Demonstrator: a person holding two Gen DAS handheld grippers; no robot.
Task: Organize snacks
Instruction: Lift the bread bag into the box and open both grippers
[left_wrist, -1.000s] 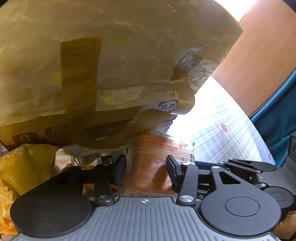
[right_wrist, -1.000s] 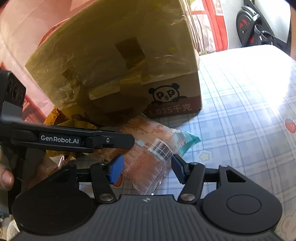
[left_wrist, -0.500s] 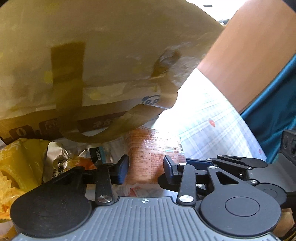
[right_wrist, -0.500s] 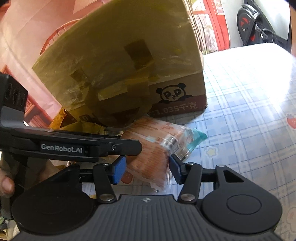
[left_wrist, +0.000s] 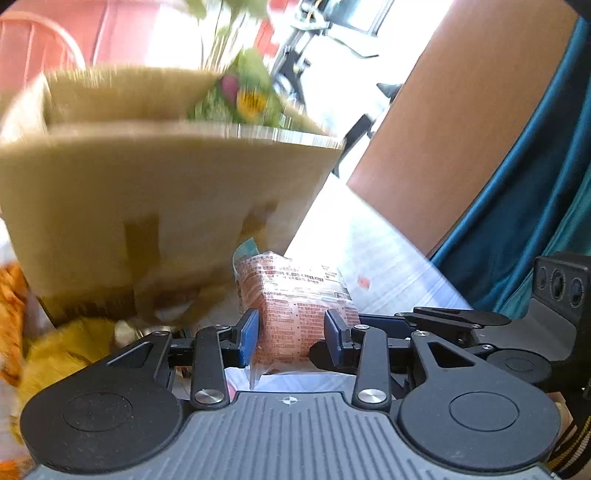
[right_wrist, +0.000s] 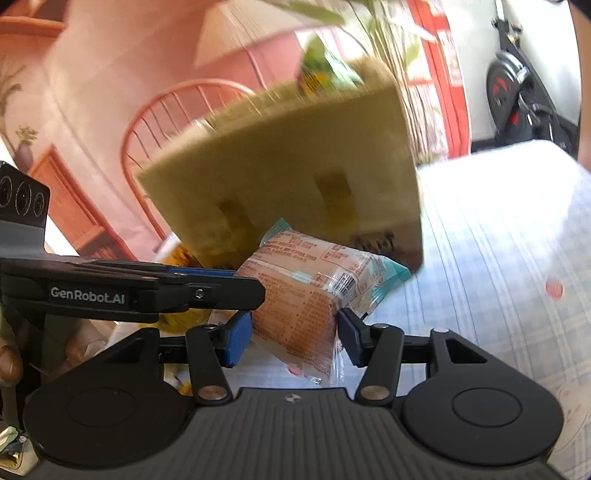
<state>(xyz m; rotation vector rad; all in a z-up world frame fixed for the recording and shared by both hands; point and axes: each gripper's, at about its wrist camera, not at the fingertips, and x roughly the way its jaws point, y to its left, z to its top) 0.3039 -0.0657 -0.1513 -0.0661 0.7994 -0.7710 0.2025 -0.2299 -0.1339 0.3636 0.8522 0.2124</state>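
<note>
Left wrist view: the left gripper (left_wrist: 291, 334) has its jaws drawn in against an orange snack packet (left_wrist: 295, 295) covered in fine print, the blue pads pressing its two sides after just closing further on it. Beyond the packet stands a cardboard box (left_wrist: 147, 192), blurred, patched with darker tape, its open top showing a green wrapper (left_wrist: 247, 92) inside. Yellow and orange snack bags (left_wrist: 62, 347) lie at the near left by the box's foot. To the right a checked tablecloth (left_wrist: 369, 266) runs toward a brown panel (left_wrist: 461, 129) and a teal fabric (left_wrist: 524, 221), and the other gripper's black body reaches in from the right edge. Right wrist view: the right gripper (right_wrist: 295, 334) also clasps the same packet (right_wrist: 306, 291), its jaws closed a little further on it within the last second and now set at a middling width, one pad on each side; the packet's teal sealed end (right_wrist: 391, 277) points far and right, just in front of the box (right_wrist: 288, 166). The packet hangs clear of the tablecloth (right_wrist: 498, 258), held between both tools. A hand (right_wrist: 11, 362) shows at the left edge behind the left tool's arm, and a red chair back (right_wrist: 162, 110) stands behind the box.
</note>
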